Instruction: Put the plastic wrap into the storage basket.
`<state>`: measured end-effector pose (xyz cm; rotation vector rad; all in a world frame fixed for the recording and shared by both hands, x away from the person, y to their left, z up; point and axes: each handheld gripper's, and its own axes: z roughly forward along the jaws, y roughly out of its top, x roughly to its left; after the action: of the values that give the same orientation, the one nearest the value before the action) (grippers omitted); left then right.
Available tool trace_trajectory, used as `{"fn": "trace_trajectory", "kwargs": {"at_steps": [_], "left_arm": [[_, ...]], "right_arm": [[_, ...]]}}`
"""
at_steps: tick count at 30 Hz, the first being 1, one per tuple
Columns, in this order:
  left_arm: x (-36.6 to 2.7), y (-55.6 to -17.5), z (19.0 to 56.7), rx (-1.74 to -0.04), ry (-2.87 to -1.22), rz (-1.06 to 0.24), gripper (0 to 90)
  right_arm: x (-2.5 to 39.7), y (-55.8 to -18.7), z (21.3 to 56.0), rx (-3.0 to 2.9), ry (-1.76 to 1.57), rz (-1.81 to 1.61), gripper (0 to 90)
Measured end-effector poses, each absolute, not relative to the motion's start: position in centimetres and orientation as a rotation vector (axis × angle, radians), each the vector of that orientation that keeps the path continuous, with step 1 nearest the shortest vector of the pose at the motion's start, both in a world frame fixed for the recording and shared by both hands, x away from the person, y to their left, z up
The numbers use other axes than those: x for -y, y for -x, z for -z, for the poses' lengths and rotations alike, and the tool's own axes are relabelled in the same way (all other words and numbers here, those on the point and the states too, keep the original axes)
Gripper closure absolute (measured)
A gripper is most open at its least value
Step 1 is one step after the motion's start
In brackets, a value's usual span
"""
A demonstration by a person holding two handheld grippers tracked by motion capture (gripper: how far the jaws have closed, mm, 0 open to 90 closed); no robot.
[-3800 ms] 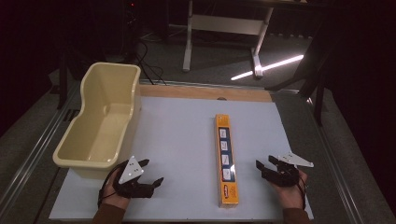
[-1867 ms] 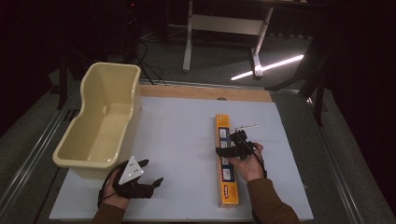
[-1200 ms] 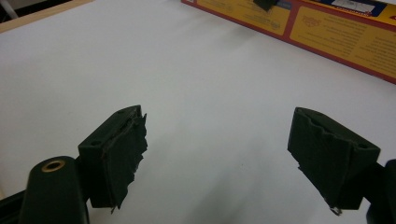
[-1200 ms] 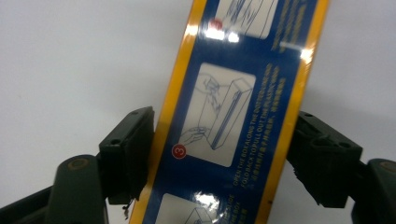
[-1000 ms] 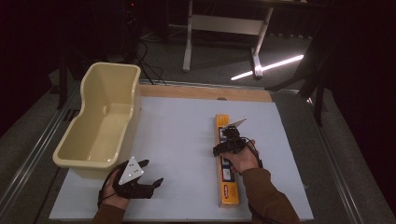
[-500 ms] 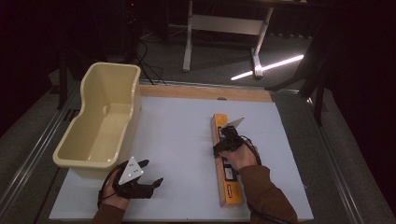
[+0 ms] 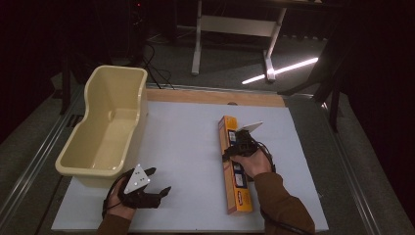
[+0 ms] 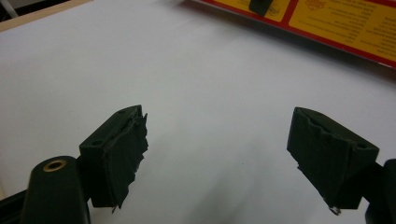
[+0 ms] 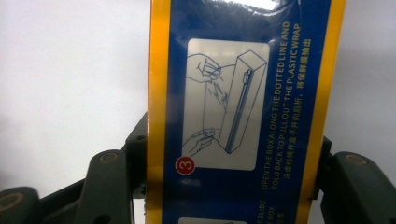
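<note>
Where light falls, white table (image 7: 186,147), dim room, cream tub (image 7: 105,132).

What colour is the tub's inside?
Pale cream-yellow tub, same as outside; clearest in the high view.

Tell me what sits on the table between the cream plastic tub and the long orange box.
Nothing: in the high view, only bare white tabletop separates the cream plastic tub from the long orange cardboard box that the right gripper straddles.

Matte black two-jaw left gripper (image 7: 157,187) carries a pale grey three-cornered plate (image 7: 137,178) at lower left; ragged black pads (image 8: 126,158) and a brass-ringed screw hole (image 8: 54,165) show. Black right gripper (image 7: 234,146) sits at centre; brown long sleeve (image 7: 281,205), thin black cable (image 7: 268,155).
</note>
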<state>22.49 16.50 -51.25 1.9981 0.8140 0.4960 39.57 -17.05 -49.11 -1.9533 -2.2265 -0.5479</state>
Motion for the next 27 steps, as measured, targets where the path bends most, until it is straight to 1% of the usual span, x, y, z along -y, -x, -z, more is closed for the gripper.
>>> {"fn": "trace_trajectory", "kwargs": {"at_steps": [27], "left_arm": [[-16.5, -22.3, 51.2, -0.815, -1.998, -0.506, 19.6]], "right_arm": [[15.3, -40.5, 46.4, 2.117, 1.807, 0.772, 40.3]]}}
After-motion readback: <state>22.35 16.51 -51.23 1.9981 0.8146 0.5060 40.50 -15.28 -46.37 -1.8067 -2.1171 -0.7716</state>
